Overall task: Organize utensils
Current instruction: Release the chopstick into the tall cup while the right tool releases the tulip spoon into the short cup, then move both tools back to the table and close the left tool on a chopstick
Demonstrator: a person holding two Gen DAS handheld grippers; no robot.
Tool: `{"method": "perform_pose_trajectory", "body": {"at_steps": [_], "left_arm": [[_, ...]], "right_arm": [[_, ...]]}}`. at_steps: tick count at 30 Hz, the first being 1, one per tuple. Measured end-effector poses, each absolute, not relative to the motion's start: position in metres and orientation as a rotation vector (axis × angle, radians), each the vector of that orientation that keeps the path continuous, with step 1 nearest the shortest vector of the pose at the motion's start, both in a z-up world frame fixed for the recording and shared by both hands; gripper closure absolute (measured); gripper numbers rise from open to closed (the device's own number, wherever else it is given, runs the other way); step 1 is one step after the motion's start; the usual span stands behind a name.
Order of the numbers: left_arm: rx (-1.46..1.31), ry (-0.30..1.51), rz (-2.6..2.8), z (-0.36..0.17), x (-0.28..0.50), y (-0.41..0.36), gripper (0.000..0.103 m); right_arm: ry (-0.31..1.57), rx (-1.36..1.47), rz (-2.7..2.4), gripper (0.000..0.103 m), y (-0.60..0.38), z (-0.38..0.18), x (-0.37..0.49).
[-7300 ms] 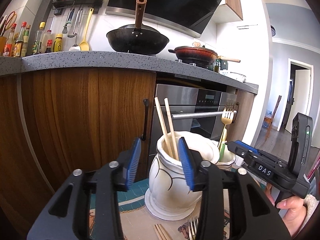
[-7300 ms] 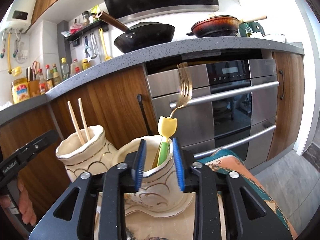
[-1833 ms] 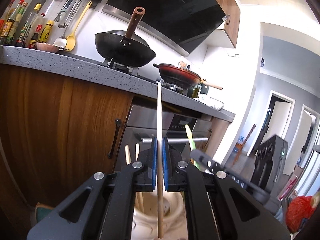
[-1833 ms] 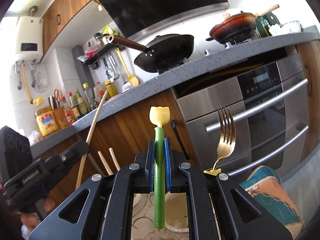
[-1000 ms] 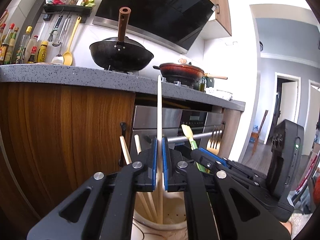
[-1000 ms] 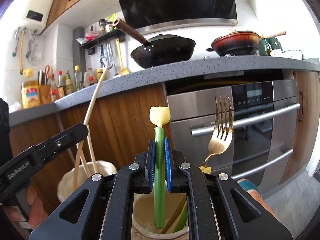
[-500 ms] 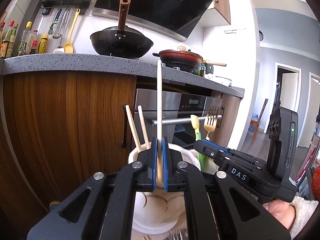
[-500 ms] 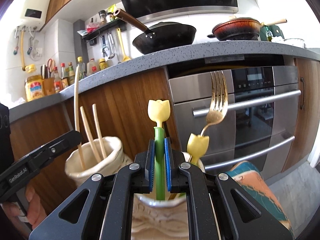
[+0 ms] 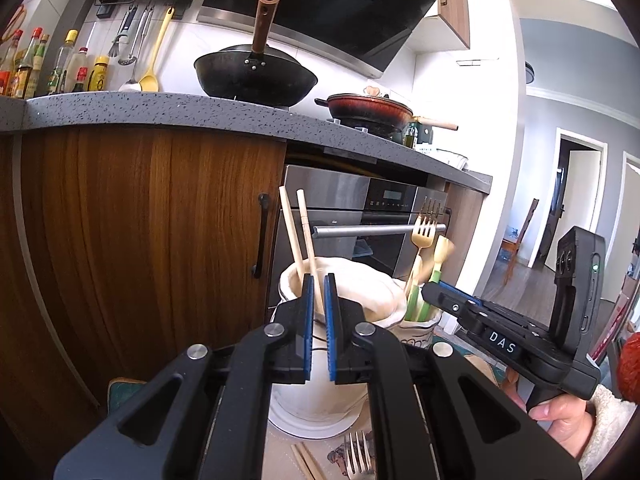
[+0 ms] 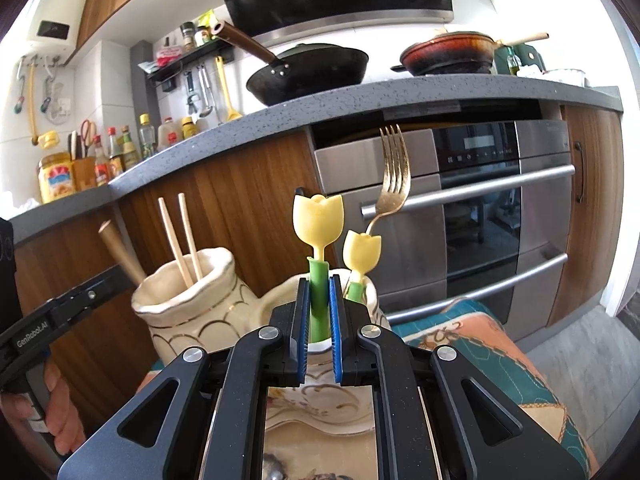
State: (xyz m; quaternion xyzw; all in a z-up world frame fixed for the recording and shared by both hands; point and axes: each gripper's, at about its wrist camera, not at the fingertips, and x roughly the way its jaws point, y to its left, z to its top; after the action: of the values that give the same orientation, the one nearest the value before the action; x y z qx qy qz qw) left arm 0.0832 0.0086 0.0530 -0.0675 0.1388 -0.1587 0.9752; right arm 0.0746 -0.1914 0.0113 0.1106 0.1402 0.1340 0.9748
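Note:
In the left wrist view my left gripper [image 9: 317, 284] stands in front of a cream jar [image 9: 340, 292] with its jaws slightly apart. The chopstick it held is no longer between them; chopsticks [image 9: 298, 236] stand in the jar. In the right wrist view my right gripper [image 10: 319, 286] has its jaws slightly apart around the green stem of a yellow tulip-handled utensil [image 10: 318, 220], which stands in a second cream jar [image 10: 360, 292] beside a gold fork [image 10: 394, 176]. The chopstick jar [image 10: 188, 300] is at the left there.
More chopsticks [image 9: 306, 460] and a fork [image 9: 358, 456] lie on the patterned cloth [image 10: 480, 340] below the jars. Wooden cabinets [image 9: 140, 220], an oven [image 10: 480, 208] and a grey counter [image 9: 160, 108] with pans stand behind.
Both grippers lowered their utensils into the jars and opened slightly. The left chopstick has dropped out of the jaws into the jar; the right jaws have loosened around the green stem.

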Motion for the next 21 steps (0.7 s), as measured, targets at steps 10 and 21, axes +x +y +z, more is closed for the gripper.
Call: {"method": "perform_pose_trajectory", "body": {"at_steps": [10, 21], "left_arm": [[-0.138, 0.297, -0.302, 0.052, 0.087, 0.010, 0.096], [-0.163, 0.285, -0.233, 0.048, 0.073, 0.025, 0.046]], "right_arm": [[0.295, 0.238, 0.268, 0.082, -0.194, 0.011, 0.076], [0.278, 0.272, 0.241, 0.049, -0.204, 0.009, 0.057]]}}
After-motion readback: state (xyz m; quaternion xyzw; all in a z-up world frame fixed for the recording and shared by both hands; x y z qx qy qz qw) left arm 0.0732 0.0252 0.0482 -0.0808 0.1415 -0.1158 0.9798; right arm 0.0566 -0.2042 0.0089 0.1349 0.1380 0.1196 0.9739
